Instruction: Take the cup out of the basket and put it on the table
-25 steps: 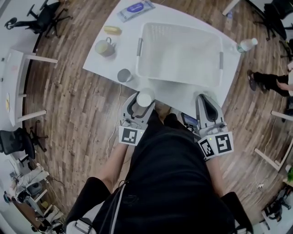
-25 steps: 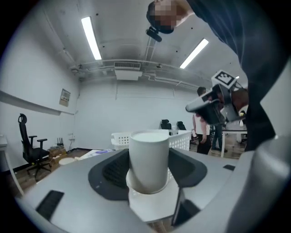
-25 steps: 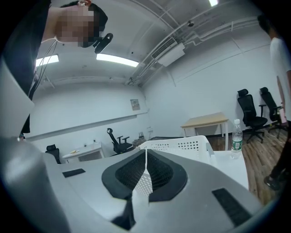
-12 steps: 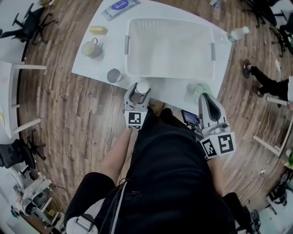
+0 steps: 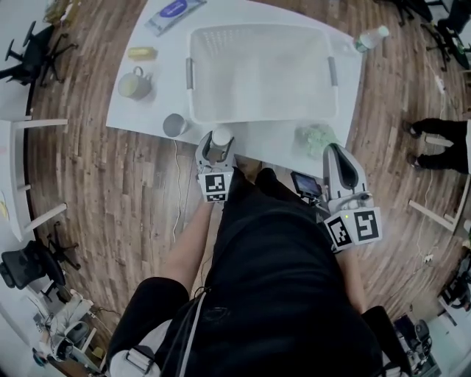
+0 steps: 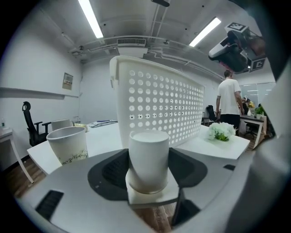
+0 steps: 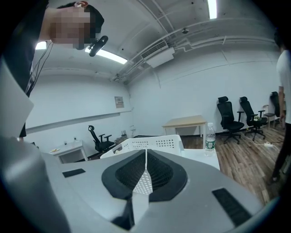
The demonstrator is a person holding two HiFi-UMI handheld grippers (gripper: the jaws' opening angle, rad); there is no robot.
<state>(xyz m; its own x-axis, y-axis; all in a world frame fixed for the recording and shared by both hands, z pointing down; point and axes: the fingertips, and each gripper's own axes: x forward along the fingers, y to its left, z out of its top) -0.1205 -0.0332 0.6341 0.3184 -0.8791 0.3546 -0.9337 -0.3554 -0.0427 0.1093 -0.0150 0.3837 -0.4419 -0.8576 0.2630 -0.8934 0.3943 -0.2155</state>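
Observation:
A white cup (image 5: 221, 137) (image 6: 148, 159) stands upright between the jaws of my left gripper (image 5: 215, 147) (image 6: 148, 179), which is shut on its lower half. It hangs at the white table's (image 5: 140, 110) near edge, just in front of the white perforated basket (image 5: 257, 74) (image 6: 159, 107), which looks empty. Wood floor shows under the cup's base in the left gripper view. My right gripper (image 5: 338, 158) (image 7: 146, 157) is shut on nothing, off the table's near right corner.
Left of the basket stand a paper cup (image 5: 174, 125) (image 6: 68, 143), a pale mug (image 5: 134, 85), a yellow object (image 5: 141, 53) and a wipes pack (image 5: 175, 10). A green bunch (image 5: 316, 136) (image 6: 221, 131) lies near the front right. A water bottle (image 5: 368, 37) stands at the far right corner.
My left gripper has sunk with the cup to the table's near edge. The right gripper has shifted slightly.

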